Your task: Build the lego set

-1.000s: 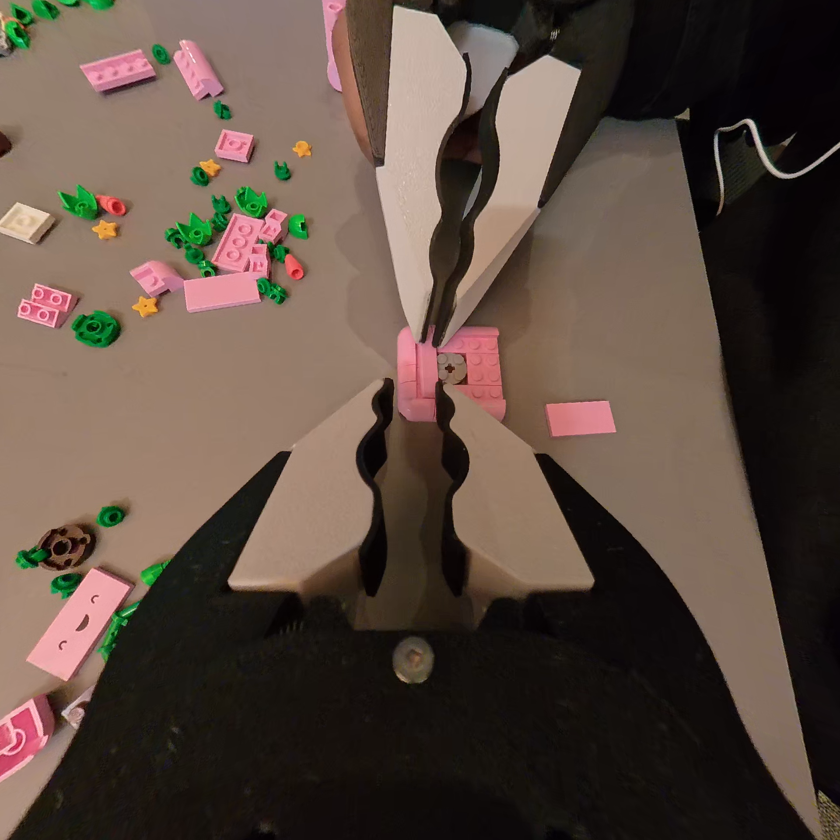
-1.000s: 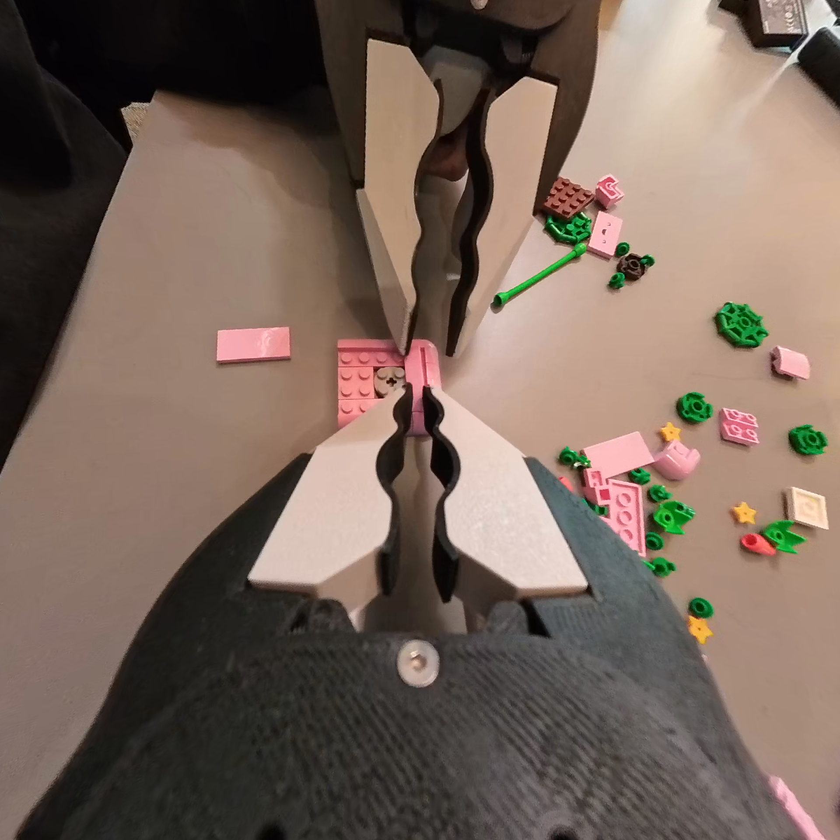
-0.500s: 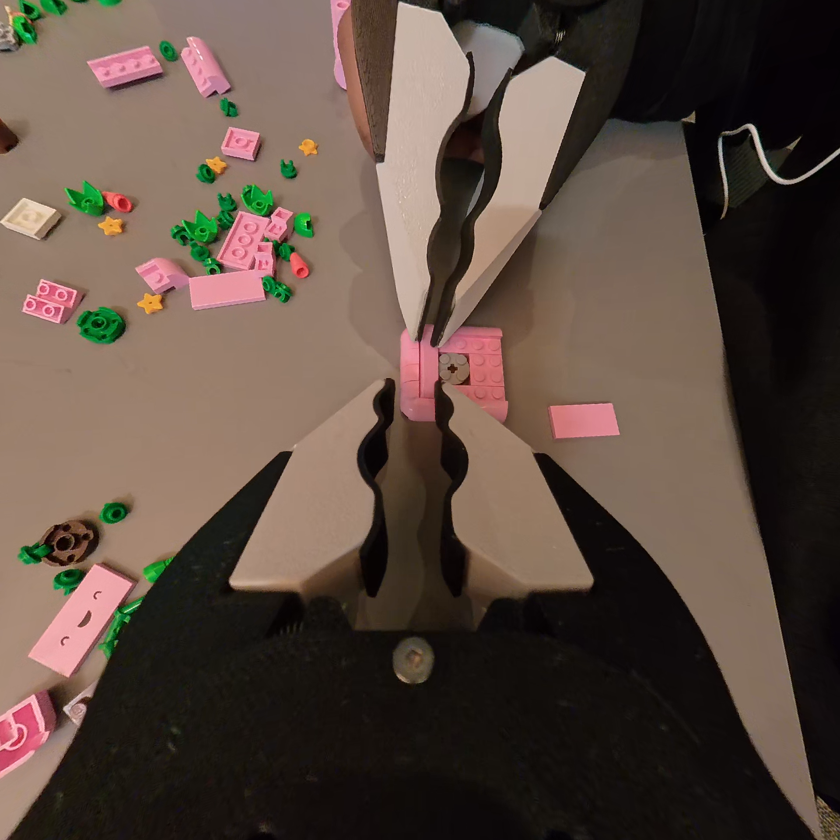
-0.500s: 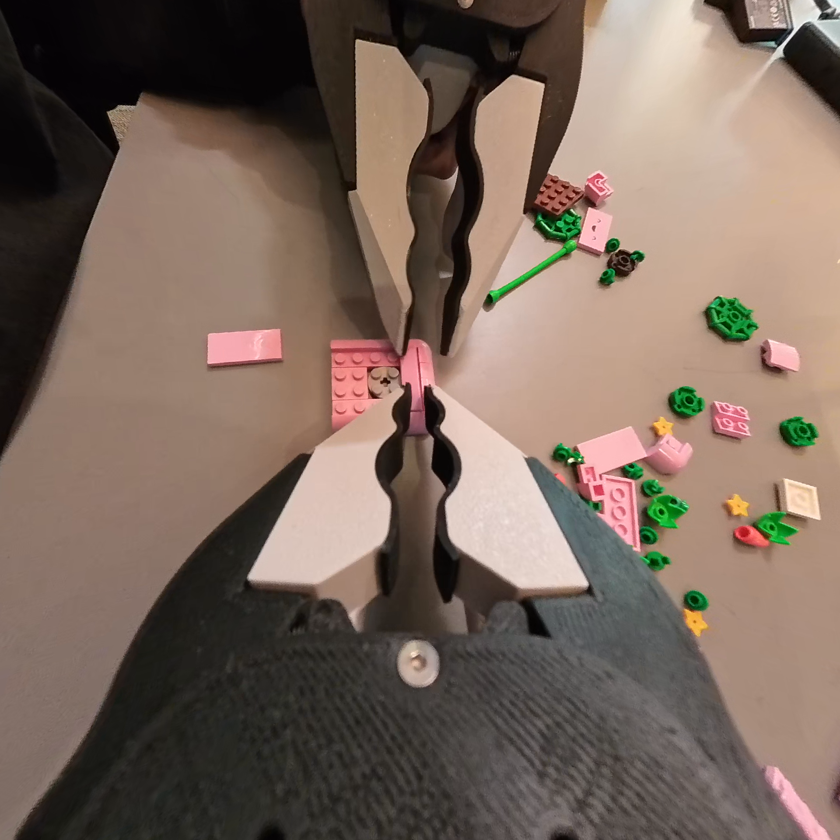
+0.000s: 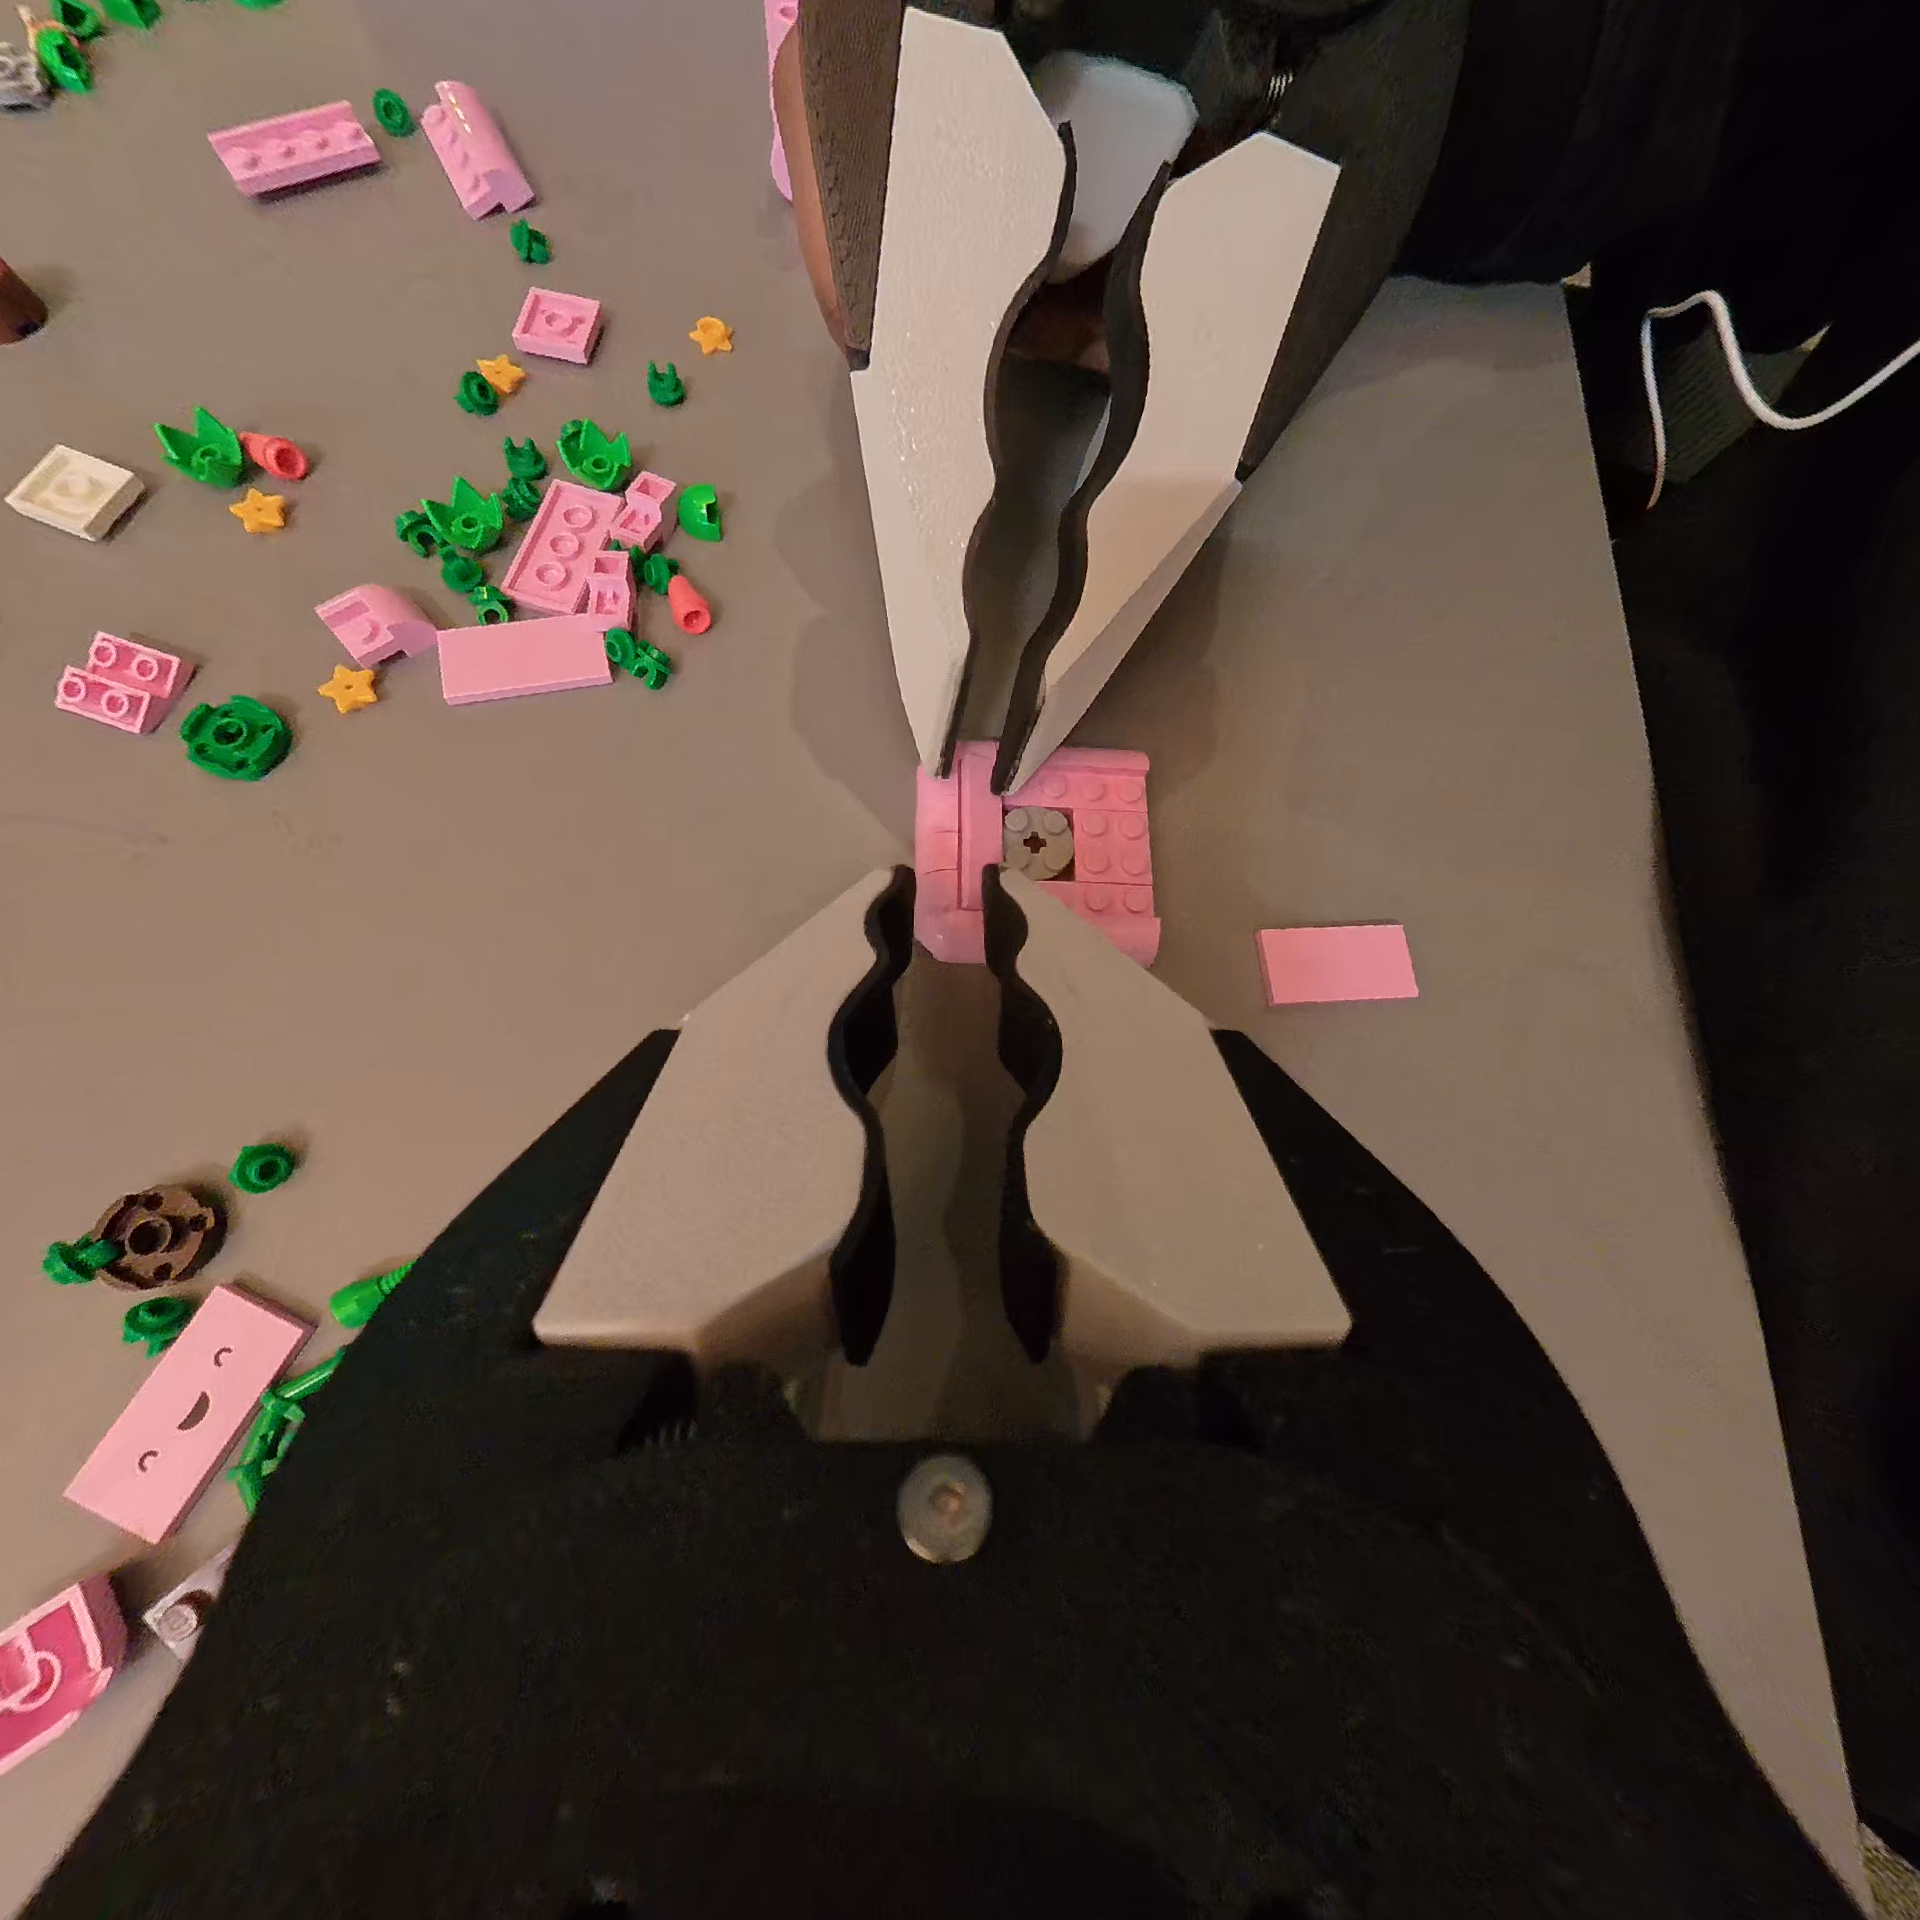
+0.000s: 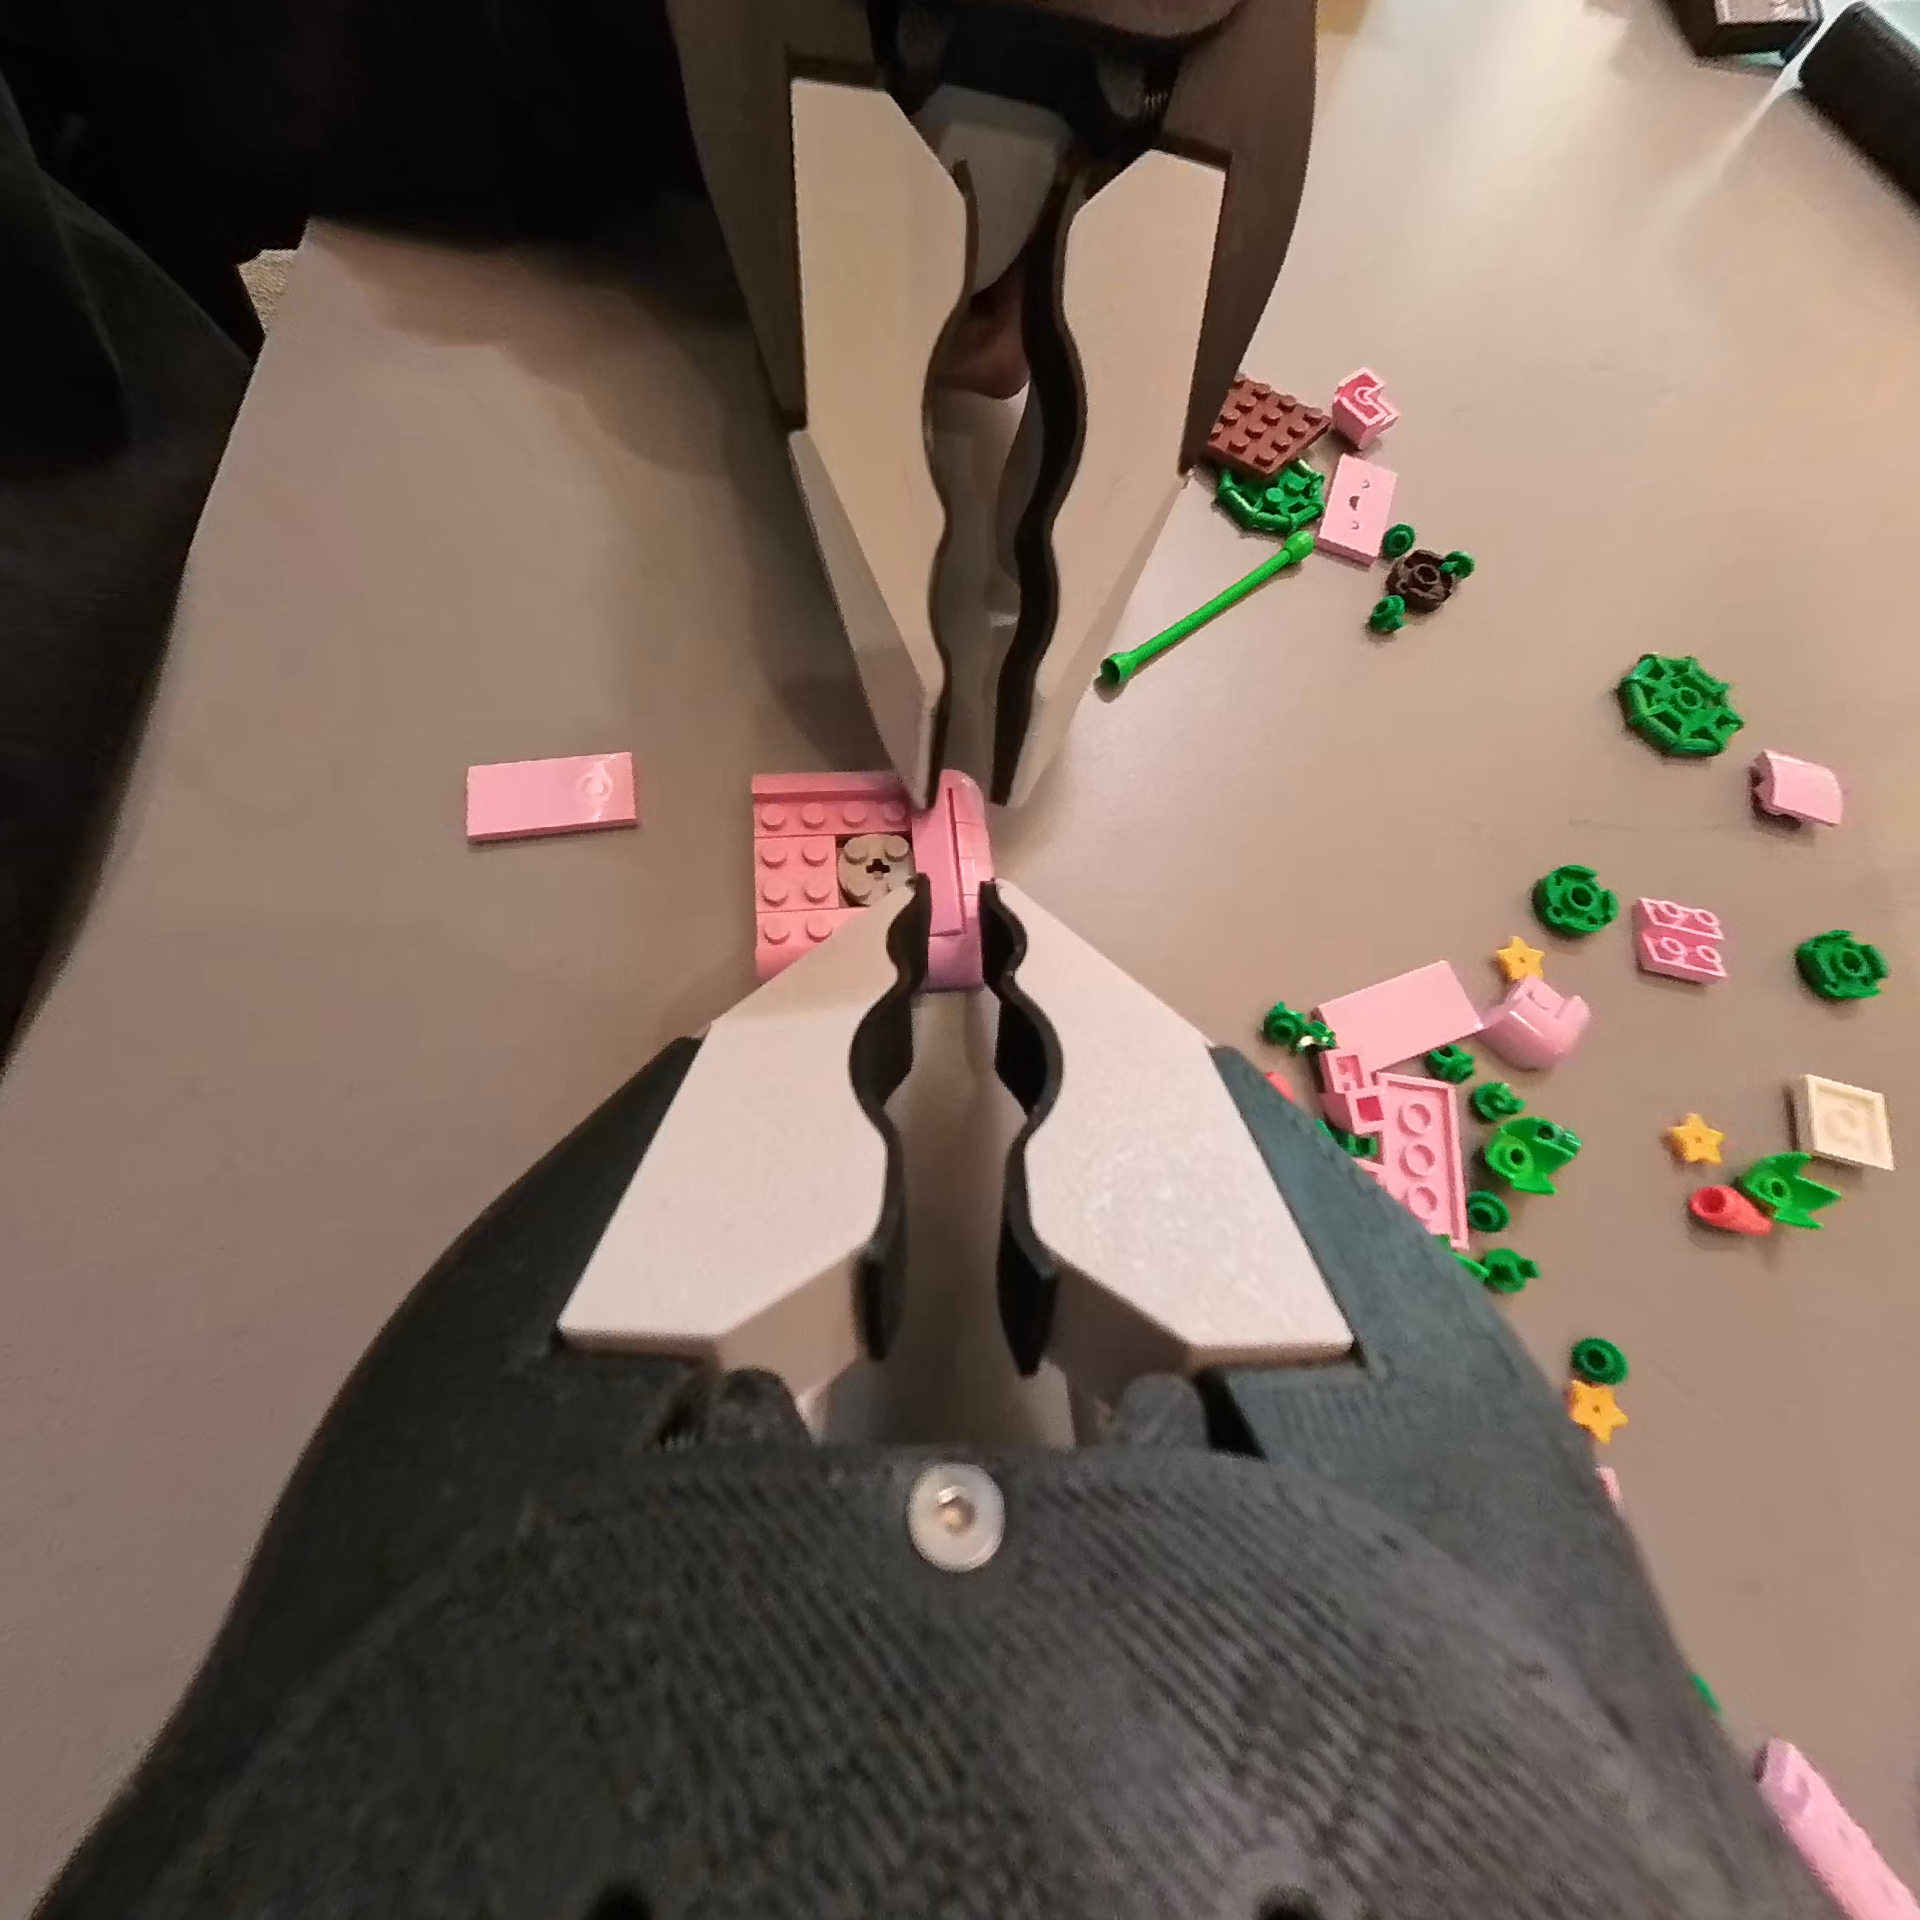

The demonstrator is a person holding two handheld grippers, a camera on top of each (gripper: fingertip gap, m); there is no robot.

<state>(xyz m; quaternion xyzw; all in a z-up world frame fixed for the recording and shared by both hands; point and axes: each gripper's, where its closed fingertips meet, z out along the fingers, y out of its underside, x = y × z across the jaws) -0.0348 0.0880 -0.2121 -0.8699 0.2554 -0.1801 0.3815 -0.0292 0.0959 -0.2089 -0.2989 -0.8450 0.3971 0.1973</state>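
A small pink assembly (image 5: 1101, 831) with a grey round stud piece (image 5: 1037, 840) lies on the grey table; it also shows in the right wrist view (image 6: 800, 883). A pink curved brick (image 5: 951, 831) stands raised at one end of it (image 6: 951, 852). My left gripper (image 5: 948, 888) reaches in from the near side, its jaws narrowly set on both sides of that curved brick. My right gripper (image 6: 948, 899) faces it from the opposite side, its jaws also pinching the curved brick. Each gripper shows in the other's view: the right (image 5: 974, 777), the left (image 6: 961, 800).
A flat pink tile (image 5: 1335, 964) lies just beside the assembly (image 6: 549, 795). Loose pink, green, yellow and white pieces (image 5: 561, 551) are scattered to one side (image 6: 1403, 1122), with a green rod (image 6: 1205, 613) and a brown plate (image 6: 1268, 424). The table edge (image 5: 1621, 727) runs close by. Less than 4 cm separates the two grippers' tips. My left tips are roughly 7 centimeters from the flat pink tile (image 5: 1335, 964). Seen from the right wrist view (image 6: 553, 795) as well.
My left jaws have narrowed onto the curved brick. My right jaws have widened slightly and now sit around it. The assembly has stayed in place.
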